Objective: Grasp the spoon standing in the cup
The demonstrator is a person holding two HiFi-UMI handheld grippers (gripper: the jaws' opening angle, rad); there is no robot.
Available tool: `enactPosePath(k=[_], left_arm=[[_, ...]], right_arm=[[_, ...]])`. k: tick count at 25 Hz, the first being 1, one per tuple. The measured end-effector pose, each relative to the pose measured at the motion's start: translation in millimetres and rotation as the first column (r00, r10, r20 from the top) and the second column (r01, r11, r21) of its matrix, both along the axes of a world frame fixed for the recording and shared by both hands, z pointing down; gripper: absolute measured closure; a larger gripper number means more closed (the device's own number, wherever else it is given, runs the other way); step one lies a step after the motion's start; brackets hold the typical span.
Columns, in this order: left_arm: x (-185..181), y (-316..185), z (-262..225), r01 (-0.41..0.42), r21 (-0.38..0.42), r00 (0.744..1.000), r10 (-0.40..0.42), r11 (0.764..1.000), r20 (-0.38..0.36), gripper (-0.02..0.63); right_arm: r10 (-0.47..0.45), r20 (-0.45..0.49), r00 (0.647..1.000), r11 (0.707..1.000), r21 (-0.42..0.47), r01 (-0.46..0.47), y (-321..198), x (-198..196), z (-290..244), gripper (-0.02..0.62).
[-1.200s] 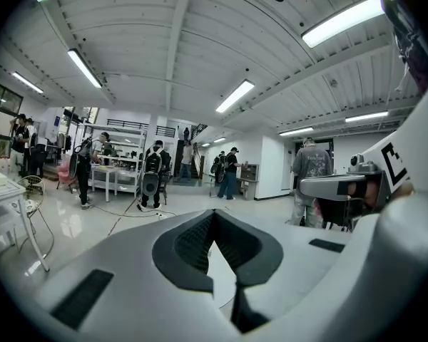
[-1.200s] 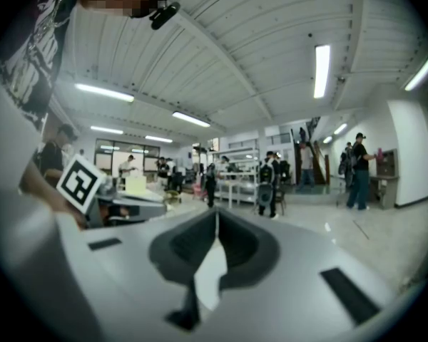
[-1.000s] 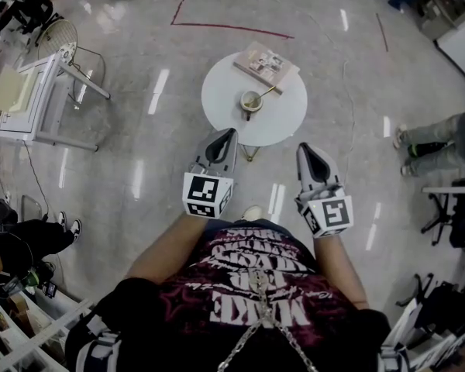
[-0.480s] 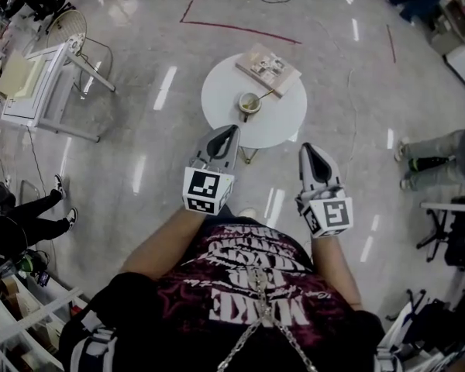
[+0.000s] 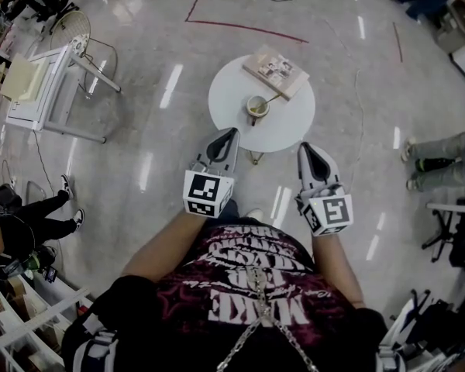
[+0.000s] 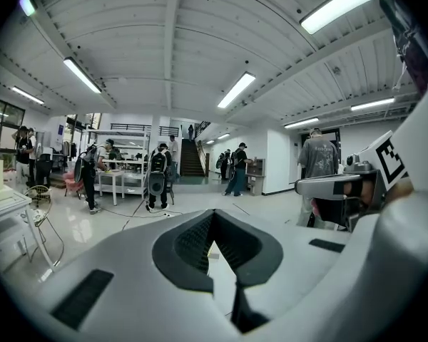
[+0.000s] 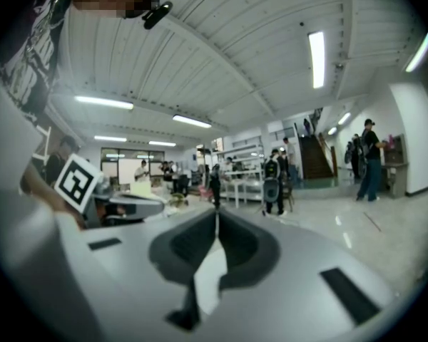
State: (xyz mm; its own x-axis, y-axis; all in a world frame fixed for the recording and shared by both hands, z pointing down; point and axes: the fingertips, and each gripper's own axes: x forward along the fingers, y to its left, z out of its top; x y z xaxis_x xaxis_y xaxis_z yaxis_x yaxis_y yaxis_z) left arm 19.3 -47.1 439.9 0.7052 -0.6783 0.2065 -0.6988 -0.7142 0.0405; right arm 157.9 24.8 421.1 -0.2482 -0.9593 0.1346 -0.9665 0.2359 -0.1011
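Note:
In the head view a cup [image 5: 256, 107] stands on a small round white table [image 5: 236, 95], and a spoon [image 5: 270, 98] leans in it with its handle pointing up and right. My left gripper [image 5: 231, 132] and right gripper [image 5: 305, 148] are held side by side short of the table's near edge, well apart from the cup. Both are shut with nothing between the jaws. Both gripper views look out level across the room, so neither shows the cup or the table. The left gripper [image 6: 212, 218] and the right gripper [image 7: 217, 214] show their tips meeting.
A book [image 5: 277, 70] lies at the table's far edge behind the cup. A white stand [image 5: 40, 91] and a wire chair [image 5: 76, 31] are on the floor to the left. Seated people's legs [image 5: 442, 152] show at the right and feet [image 5: 70, 208] at the left.
The view has shifted a little, so the table sits slightly further right in the picture. Both grippers keep their pose and stay shut.

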Motion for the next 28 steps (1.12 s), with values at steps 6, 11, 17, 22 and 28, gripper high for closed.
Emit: enactPosePath(k=[6,11,17,22,28], left_arm=[[-11.1,-29.0,-2.8,-0.015,-0.005,1.0,0.015,1.0,-0.002,0.581],[-10.1,-47.8,-3.9,-0.057,-0.002,0.998,0.057,0.998,-0.002,0.581],[-7.2,-62.4,-4.0,-0.092,-0.002,0.996,0.092,0.996,-0.008,0.581],[-9.7,-76.3,-1.7,-0.105,-0.013,0.994,0.105,0.994,-0.022,0.581],[-15.6,-94.1,5.9,-0.119,-0.033,0.993,0.118,0.992,-0.024,0.581]], right_arm=[[-0.002,-0.005,1.0,1.0,0.006,0.002,-30.0,-17.8,-7.0,0.561],[0.019,-0.011,1.0,1.0,-0.001,-0.019,-45.7,-26.6,-8.2,0.561],[0.065,-0.01,0.998,0.998,-0.008,-0.065,-55.2,-21.0,-7.5,0.561],[0.076,-0.02,0.997,0.997,-0.009,-0.076,-68.8,-28.2,-8.7,0.561],[0.091,-0.022,0.996,0.996,-0.021,-0.092,-84.3,-33.8,-4.1,0.561]])
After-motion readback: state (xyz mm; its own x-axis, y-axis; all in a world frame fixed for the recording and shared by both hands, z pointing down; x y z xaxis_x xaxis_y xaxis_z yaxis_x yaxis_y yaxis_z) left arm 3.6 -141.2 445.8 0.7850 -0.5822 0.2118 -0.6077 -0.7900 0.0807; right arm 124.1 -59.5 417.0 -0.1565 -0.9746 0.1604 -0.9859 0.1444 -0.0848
